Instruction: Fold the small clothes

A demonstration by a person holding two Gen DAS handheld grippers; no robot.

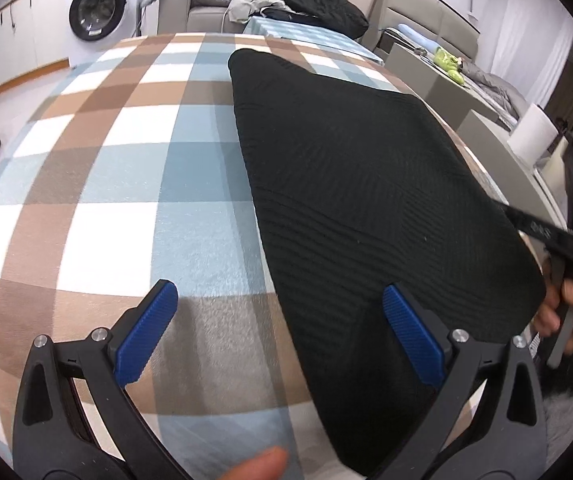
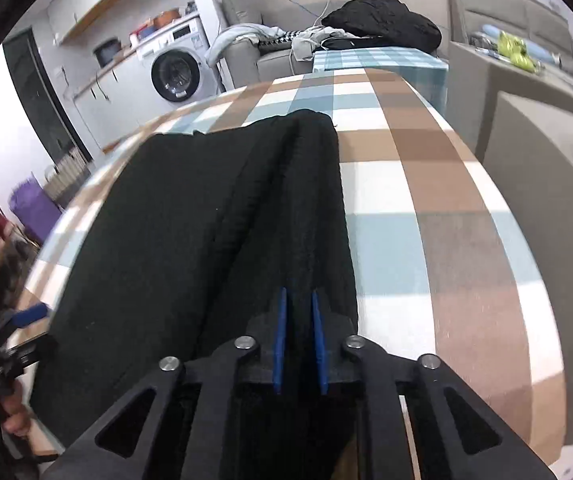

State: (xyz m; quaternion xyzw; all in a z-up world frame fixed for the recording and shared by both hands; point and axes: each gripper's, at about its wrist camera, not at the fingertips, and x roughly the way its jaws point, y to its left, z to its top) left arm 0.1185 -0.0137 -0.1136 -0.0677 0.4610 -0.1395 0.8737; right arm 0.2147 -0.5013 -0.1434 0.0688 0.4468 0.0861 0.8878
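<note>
Right gripper (image 2: 300,300): the two blue pads (image 2: 279,340) stand nearly together, pinched on a raised fold of the black ribbed garment (image 2: 190,220) at its near right edge; dark cloth fills the narrow gap between them.

Left gripper (image 1: 280,304): jaws spread wide, nothing between the pads. The left pad (image 1: 146,332) sits over bare tablecloth, the right pad (image 1: 412,336) over the near left part of the garment; whether that pad touches the cloth cannot be told.

Garment: lies flat on the checked tablecloth (image 1: 126,168), in brown, pale blue and white, running from the near edge towards the far side, with lengthwise folds along its right side.

A fingertip (image 1: 262,464) shows at the bottom of the left wrist view.

Surroundings: washing machine (image 1: 100,12) at far left; a sofa (image 2: 274,60) beyond the table, carrying a dark heap of clothing (image 2: 382,20).
</note>
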